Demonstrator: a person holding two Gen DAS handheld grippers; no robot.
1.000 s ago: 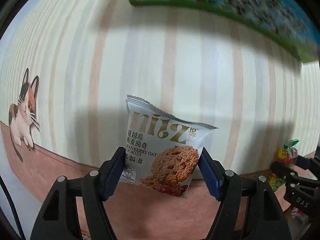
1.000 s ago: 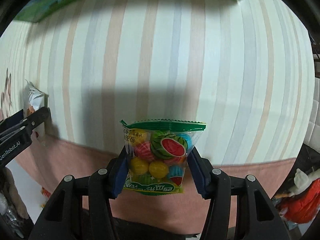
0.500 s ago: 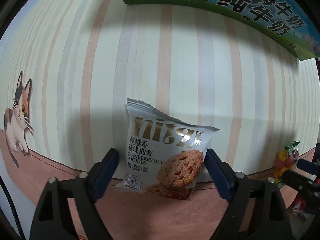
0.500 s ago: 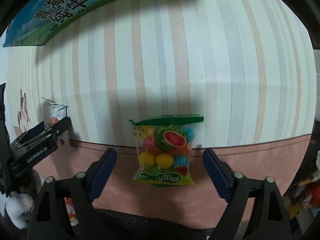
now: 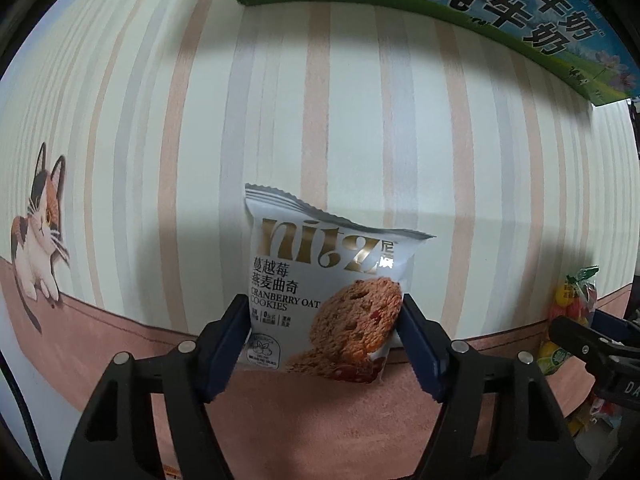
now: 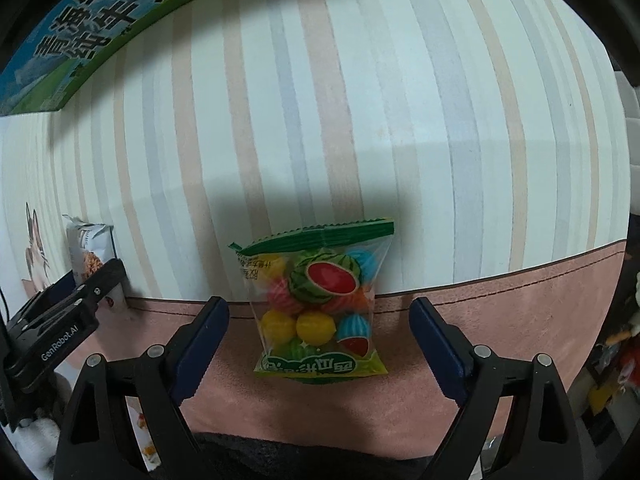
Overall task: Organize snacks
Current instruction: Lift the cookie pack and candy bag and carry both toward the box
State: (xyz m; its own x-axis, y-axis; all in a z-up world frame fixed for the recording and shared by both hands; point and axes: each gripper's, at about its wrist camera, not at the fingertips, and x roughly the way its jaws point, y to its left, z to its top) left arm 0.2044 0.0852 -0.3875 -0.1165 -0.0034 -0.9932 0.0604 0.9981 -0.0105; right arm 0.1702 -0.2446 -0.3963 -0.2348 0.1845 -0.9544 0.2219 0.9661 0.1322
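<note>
A silver cranberry oat cookie packet [image 5: 320, 300] stands against the striped mat. My left gripper [image 5: 323, 344] is shut on the packet, its blue pads touching both sides. A clear bag of fruit-shaped candies [image 6: 320, 308] lies on the mat's pink border [image 6: 500, 312]. My right gripper [image 6: 318, 344] is open around the bag, both pads apart from it. The right gripper [image 5: 596, 344] and the candy bag [image 5: 572, 308] show at the right edge of the left wrist view. The cookie packet [image 6: 90, 252] and left gripper [image 6: 60, 320] show at the left of the right wrist view.
A green and blue milk carton [image 5: 500, 12] lies at the mat's far edge, also seen in the right wrist view [image 6: 92, 28]. A cat drawing [image 5: 38, 232] marks the mat's left side. Loose colourful items [image 6: 616, 352] lie past the mat's right edge.
My left gripper opened half a second ago and has now closed on the cookie packet again. My right gripper opened, released the candy bag onto the mat, and stays open.
</note>
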